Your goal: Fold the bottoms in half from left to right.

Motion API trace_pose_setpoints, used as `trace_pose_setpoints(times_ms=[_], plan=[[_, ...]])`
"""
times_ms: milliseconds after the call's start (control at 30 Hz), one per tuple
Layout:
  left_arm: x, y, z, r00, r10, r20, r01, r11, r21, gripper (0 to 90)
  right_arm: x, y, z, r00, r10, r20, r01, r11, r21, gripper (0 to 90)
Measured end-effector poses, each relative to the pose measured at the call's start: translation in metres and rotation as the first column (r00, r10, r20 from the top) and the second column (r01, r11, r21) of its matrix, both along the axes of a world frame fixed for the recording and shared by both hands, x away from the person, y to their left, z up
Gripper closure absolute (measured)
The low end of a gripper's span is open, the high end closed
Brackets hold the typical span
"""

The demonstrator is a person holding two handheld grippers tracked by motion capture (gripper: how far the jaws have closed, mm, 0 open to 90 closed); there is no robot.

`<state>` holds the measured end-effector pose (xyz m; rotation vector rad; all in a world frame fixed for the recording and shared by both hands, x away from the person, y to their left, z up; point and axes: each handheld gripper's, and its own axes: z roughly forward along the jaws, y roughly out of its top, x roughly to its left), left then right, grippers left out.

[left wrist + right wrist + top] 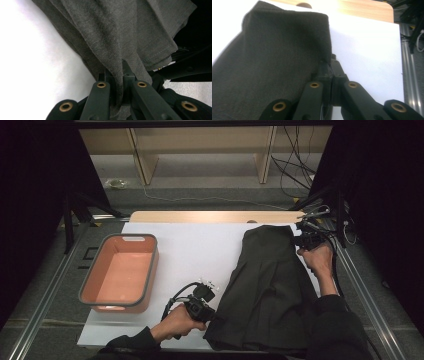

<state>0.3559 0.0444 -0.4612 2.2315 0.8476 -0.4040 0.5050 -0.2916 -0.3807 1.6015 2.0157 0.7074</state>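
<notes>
My left fingers (120,75) are pinched tight on a bunched fold of the dark grey garment (270,285) — the cloth runs straight down between them, its stitched hem hanging just beside them in the left gripper view. My left gripper (202,307) sits at the garment's near left corner, my hand wrapped around it. My right fingers (331,66) are clamped together on the garment's far right edge, with the cloth lifting up to them in a small peak; my right gripper (309,240) is at the garment's far right corner, cable trailing off past it. The garment itself lies spread on the white sheet of the bench (195,245), lengthwise away from me, gathered in long folds. Well to the left of the garment stands an orange bin (120,272) with a grey rim. Beyond the garment's far end, a strip of bare wood shows.
</notes>
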Motion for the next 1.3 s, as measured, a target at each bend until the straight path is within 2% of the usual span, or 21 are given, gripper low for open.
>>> trace_pose_setpoints(times_ms=[167,267,300,333,367,400,433,467,500,567,600,667,700,733,800,833,867,1067,1133,1167,1300], plan=[[-0.002,-0.005,-0.004,0.9999,-0.009,-0.013,0.009,0.9999,0.010,85.8,0.002,-0.004,-0.010,0.9996,-0.021,-0.020,0.021,0.9998,0.000,89.2],[-0.001,-0.005,-0.005,0.9996,-0.014,-0.025,0.015,0.9994,0.031,70.3,0.002,-0.005,-0.013,0.9993,-0.028,-0.026,0.028,0.9996,0.006,87.1],[-0.001,-0.004,-0.002,0.9998,-0.009,0.015,0.008,0.9980,0.062,65.7,0.001,-0.005,-0.015,0.9988,-0.041,-0.026,0.041,0.9991,0.001,84.2],[-0.001,-0.004,-0.002,0.9998,-0.009,0.015,0.008,0.9980,0.062,61.1,0.001,-0.005,-0.015,0.9988,-0.041,-0.026,0.041,0.9991,0.001,84.2],[0.001,0.000,0.006,0.9972,0.031,0.068,-0.036,0.9964,0.077,54.2,-0.001,-0.008,-0.015,0.9986,-0.048,-0.023,0.048,0.9988,0.004,83.0],[0.001,0.000,0.006,0.9972,0.031,0.068,-0.036,0.9964,0.077,48.0,-0.001,-0.008,-0.015,0.9986,-0.048,-0.023,0.048,0.9988,0.004,83.0],[0.006,0.008,0.015,0.9887,0.068,0.134,-0.080,0.9930,0.087,44.6,-0.004,-0.011,-0.014,0.9984,-0.049,-0.026,0.050,0.9984,0.025,76.1],[0.006,0.008,0.015,0.9887,0.068,0.134,-0.080,0.9930,0.087,41.4,-0.004,-0.011,-0.014,0.9984,-0.049,-0.026,0.050,0.9984,0.025,76.1],[0.013,0.017,0.022,0.9811,0.128,0.145,-0.137,0.9891,0.054,39.5,-0.008,-0.012,-0.012,0.9988,-0.039,-0.031,0.040,0.9984,0.039,73.5],[0.018,0.023,0.027,0.9748,0.158,0.157,-0.164,0.9863,0.022,41.8,-0.012,-0.011,-0.012,0.9994,-0.022,-0.027,0.023,0.9987,0.046,71.6],[0.018,0.023,0.027,0.9748,0.158,0.157,-0.164,0.9863,0.022,46.0,-0.012,-0.011,-0.012,0.9994,-0.022,-0.027,0.023,0.9987,0.046,71.6],[0.020,0.023,0.027,0.9746,0.164,0.153,-0.162,0.9865,-0.025,55.3,-0.021,-0.009,-0.012,0.9996,-0.004,-0.028,0.006,0.9979,0.064,71.2],[0.020,0.023,0.027,0.9746,0.164,0.153,-0.162,0.9865,-0.025,60.7,-0.021,-0.009,-0.012,0.9996,-0.004,-0.028,0.006,0.9979,0.064,71.2],[0.019,0.020,0.026,0.9763,0.158,0.147,-0.156,0.9874,-0.026,60.7,-0.024,-0.008,-0.013,0.9995,0.004,-0.032,-0.002,0.9977,0.067,71.1],[0.018,0.013,0.020,0.9827,0.131,0.131,-0.130,0.9914,-0.012,72.9,-0.031,-0.007,-0.016,0.9990,0.018,-0.040,-0.015,0.9974,0.071,71.6],[0.016,0.005,0.015,0.9857,0.111,0.126,-0.113,0.9936,0.004,83.3,-0.039,-0.004,-0.020,0.9982,0.035,-0.049,-0.032,0.9969,0.072,72.3],[0.015,0.002,0.012,0.9872,0.096,0.127,-0.099,0.9949,0.017,85.6,-0.043,-0.003,-0.022,0.9978,0.041,-0.051,-0.037,0.9964,0.076,72.9],[0.013,-0.015,-0.001,0.9919,0.056,0.114,-0.063,0.9963,0.059,87.9,-0.064,0.000,-0.032,0.9957,0.068,-0.063,-0.062,0.9936,0.094,74.6],[0.012,-0.022,-0.008,0.9938,0.048,0.101,-0.054,0.9962,0.068,88.2,-0.070,0.001,-0.035,0.9940,0.082,-0.072,-0.076,0.9939,0.081,75.0],[0.011,-0.029,-0.014,0.9939,0.038,0.104,-0.047,0.9949,0.089,88.3,-0.077,0.003,-0.036,0.9930,0.093,-0.073,-0.087,0.9928,0.082,76.0],[0.011,-0.031,-0.019,0.9951,0.035,0.092,-0.043,0.9948,0.092,88.3,-0.086,0.009,-0.044,0.9878,0.121,-0.098,-0.115,0.9914,0.062,76.5]])
